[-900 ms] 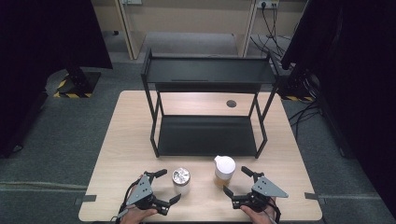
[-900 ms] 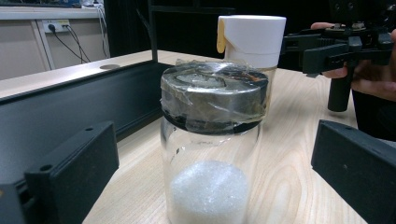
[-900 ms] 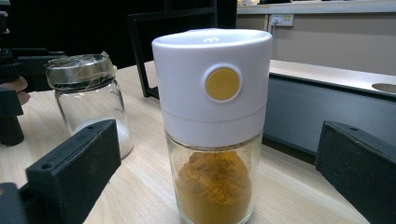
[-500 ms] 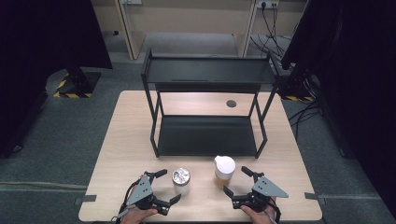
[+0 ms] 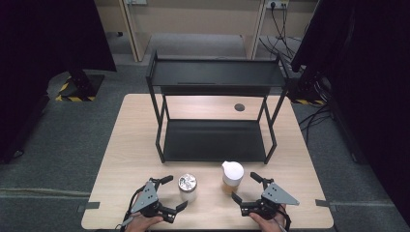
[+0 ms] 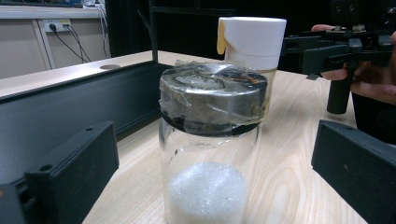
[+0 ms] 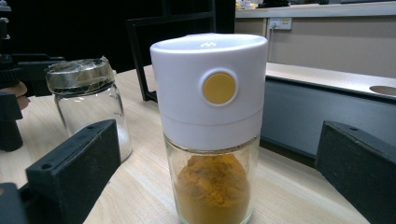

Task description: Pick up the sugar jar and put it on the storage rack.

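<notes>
Glass jar (image 6: 210, 154) – taped metal lid, white grains inside.

Glass jar (image 6: 208, 177) (taped metal lid (image 6: 212, 100))

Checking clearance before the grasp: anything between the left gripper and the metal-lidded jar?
Nothing. In the left gripper view the metal-lidded jar stands between the open left gripper jaws, only bare table around it. High view agrees.
</notes>
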Tool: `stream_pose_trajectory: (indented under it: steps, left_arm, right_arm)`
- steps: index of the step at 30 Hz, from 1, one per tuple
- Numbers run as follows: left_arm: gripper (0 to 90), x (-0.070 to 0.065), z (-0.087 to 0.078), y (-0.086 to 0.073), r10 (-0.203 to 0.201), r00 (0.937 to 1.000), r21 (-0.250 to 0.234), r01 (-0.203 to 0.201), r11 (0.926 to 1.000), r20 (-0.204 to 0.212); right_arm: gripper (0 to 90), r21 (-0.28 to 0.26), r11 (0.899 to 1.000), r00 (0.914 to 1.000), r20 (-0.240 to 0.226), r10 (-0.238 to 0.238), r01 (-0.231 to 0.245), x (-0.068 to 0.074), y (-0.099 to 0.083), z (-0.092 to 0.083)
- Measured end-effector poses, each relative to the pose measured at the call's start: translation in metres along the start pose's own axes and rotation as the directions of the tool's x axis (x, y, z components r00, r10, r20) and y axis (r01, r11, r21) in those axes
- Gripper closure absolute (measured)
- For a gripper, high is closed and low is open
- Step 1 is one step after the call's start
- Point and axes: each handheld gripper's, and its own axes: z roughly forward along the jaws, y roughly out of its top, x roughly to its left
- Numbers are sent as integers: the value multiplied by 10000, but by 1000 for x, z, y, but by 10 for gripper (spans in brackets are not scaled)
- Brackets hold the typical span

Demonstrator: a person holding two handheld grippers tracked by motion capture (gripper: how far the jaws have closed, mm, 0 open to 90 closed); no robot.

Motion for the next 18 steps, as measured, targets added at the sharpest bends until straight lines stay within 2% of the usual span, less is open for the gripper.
stream_pose_trajectory:
  steps: [18]
  left_arm:
    - [0,-4,8,1,-22,10000,59,22,10000,48]
  right_arm:
    - [5,-121,9999,10000,-34,40,-40,-1,-2,0]
